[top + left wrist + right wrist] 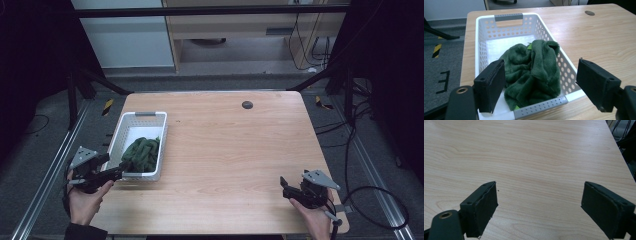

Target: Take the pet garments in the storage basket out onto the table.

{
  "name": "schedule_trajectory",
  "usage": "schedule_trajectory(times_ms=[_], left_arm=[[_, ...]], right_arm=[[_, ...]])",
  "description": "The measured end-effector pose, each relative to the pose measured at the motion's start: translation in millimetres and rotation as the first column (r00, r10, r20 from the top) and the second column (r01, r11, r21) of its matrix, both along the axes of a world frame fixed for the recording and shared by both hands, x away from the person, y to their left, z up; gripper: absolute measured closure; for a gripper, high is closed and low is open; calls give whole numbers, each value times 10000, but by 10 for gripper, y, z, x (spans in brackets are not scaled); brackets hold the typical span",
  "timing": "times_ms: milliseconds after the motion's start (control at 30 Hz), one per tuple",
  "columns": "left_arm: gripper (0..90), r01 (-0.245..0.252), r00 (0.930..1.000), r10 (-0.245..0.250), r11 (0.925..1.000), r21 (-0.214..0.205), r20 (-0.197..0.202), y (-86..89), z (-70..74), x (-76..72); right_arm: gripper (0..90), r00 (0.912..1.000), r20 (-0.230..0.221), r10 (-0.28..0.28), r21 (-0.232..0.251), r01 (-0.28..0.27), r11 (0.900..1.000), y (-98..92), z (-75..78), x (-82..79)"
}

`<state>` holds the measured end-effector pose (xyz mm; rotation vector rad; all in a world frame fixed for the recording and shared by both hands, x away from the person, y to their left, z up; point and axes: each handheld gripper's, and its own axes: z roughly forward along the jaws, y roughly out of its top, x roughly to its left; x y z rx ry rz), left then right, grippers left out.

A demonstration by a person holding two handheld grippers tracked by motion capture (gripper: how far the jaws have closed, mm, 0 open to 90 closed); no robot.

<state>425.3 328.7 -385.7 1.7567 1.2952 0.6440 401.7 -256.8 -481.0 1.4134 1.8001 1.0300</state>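
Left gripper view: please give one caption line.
Open left gripper faces green plush cloth in white basket.

The light wooden table (225, 145) shows a smooth, faintly satin top with fine wavy grain, and a small dark round plastic-looking cap (247, 104) sits flush in it. The white perforated plastic basket (481, 50) looks smooth and slightly glossy, its grey handle strips duller. Inside lies a dark green plush cloth (531, 72), thick, fuzzy and matt, bunched in soft folds. The left gripper (540, 86) carries matt black pads with a rough, worn-looking face and frayed edges. The right gripper (540, 210) has the same dull black, coarse padding. Grey matt carpet-like flooring (45, 150) surrounds the table.
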Motion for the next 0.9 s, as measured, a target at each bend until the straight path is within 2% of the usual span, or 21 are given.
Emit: schedule_trajectory(times_ms=[467, 800, 900], left_arm=[[219, 326, 9973, -278, 9970, 702, -672, -119, 52, 290], [211, 674, 9923, -546, 9911, 1145, -1110, -269, 91, 498], [207, 831, 9892, -650, 9871, 1370, -1316, -316, 97, 552]], right_arm=[[130, 9999, -123, 81, -97, -83, 9999, -2, -14, 16], [125, 9998, -145, 138, -76, -139, 9999, -9, -19, 14], [125, 9998, -175, 131, -98, -133, 9999, -15, -24, 18]])
